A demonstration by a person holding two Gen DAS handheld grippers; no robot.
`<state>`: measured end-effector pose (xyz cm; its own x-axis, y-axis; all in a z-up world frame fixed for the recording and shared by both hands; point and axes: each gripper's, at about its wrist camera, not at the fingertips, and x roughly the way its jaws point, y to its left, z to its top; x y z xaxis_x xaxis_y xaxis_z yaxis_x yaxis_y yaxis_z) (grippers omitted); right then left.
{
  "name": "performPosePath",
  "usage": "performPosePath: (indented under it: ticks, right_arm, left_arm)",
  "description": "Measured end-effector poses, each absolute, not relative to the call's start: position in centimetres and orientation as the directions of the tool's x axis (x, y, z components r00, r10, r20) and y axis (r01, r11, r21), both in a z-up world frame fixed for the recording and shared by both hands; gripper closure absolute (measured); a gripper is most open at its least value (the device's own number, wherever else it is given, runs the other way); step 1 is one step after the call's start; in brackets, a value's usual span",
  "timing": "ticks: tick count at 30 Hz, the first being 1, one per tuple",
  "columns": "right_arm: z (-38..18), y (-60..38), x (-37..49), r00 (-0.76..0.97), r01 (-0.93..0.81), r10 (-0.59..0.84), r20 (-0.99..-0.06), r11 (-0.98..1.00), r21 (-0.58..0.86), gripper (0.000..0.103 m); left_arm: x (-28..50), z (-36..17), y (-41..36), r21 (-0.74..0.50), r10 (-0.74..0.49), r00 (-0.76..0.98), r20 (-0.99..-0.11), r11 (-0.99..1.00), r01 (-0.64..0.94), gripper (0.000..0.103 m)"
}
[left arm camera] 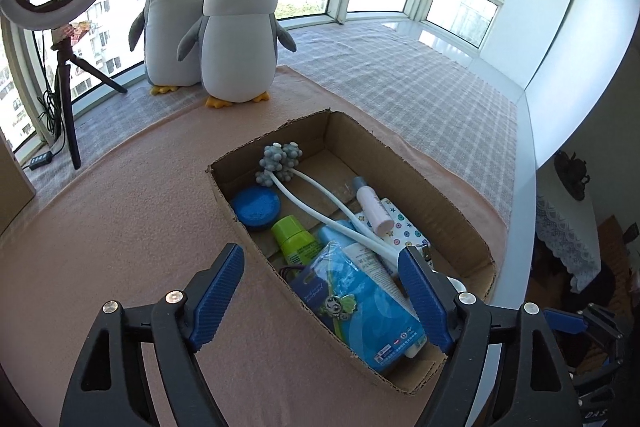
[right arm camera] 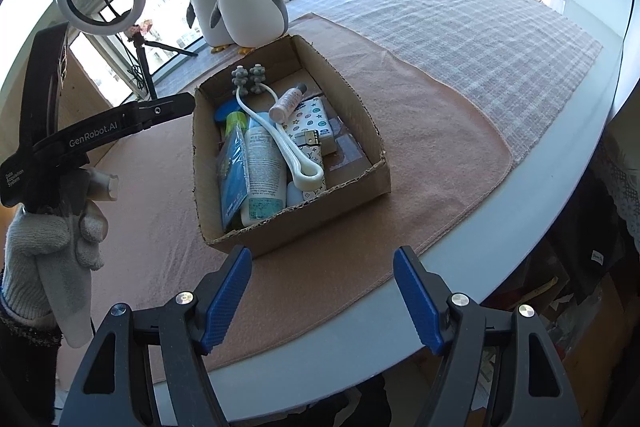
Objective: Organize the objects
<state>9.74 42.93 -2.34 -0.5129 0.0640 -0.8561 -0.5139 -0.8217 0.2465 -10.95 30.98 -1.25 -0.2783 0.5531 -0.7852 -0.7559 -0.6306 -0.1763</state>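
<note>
I see my left claw (left arm camera: 322, 291) with its blue fingers spread apart and empty, poised over the near end of the cardboard box (right arm camera: 372, 131), above a blue packet (left arm camera: 360, 301). The box sits on a pink cloth (right arm camera: 440, 147) on the bench, filled with a green bottle (left arm camera: 296, 237), a white tube (right arm camera: 262, 167) and a massager (right arm camera: 280, 143). My right claw (right arm camera: 322, 291) hangs apart, empty, just before the box.

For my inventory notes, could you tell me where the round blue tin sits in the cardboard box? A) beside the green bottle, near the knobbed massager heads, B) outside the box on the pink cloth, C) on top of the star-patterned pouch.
A: the round blue tin lies inside the cardboard box next to the green bottle, just below the knobbed massager heads.
</note>
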Motion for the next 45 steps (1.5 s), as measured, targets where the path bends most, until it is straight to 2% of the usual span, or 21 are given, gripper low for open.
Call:
performPosePath:
  ticks: [9,15,25,29,32,41,45]
  right_arm:
    - [-2.1,41.4,8.8,-0.503,-0.498,0.072,-0.861,-0.839,0.221,0.031]
    - [-1.6,39.2,7.2,-0.507,-0.455,0.064,-0.86,-0.867,0.204,0.03]
    - [-0.8,34.0,3.1,-0.53,-0.345,0.032,-0.847,-0.921,0.181,0.03]
    - [-0.9,31.0,1.2,-0.534,-0.274,-0.004,-0.846,-0.945,0.178,0.03]
    - [-0.9,28.8,0.0,-0.536,-0.221,-0.031,-0.844,-0.959,0.176,0.03]
    - [-0.4,22.4,-1.8,-0.57,-0.072,-0.085,-0.817,-0.986,0.153,0.03]
    - [-1.1,20.0,-1.9,-0.568,-0.017,-0.112,-0.816,-0.989,0.147,0.03]
  left_arm:
    - [-9.9,-1.6,24.5,-0.168,0.489,-0.299,-0.819,-0.704,-0.69,0.02]
    - [-9.0,-1.1,18.4,-0.217,0.498,-0.343,-0.797,-0.765,-0.607,0.02]
    - [-7.5,-1.2,8.7,-0.223,0.432,-0.413,-0.802,-0.857,-0.464,0.009]
    - [-6.7,-2.2,4.6,-0.234,0.39,-0.413,-0.823,-0.895,-0.38,0.009]
    - [-6.1,-2.8,1.6,-0.213,0.342,-0.425,-0.838,-0.923,-0.322,0.004]
    - [-3.8,-2.5,-2.9,-0.118,0.218,-0.481,-0.849,-0.966,-0.229,0.001]
    - [-2.9,-2.2,-3.8,-0.104,0.204,-0.505,-0.839,-0.97,-0.219,0.001]
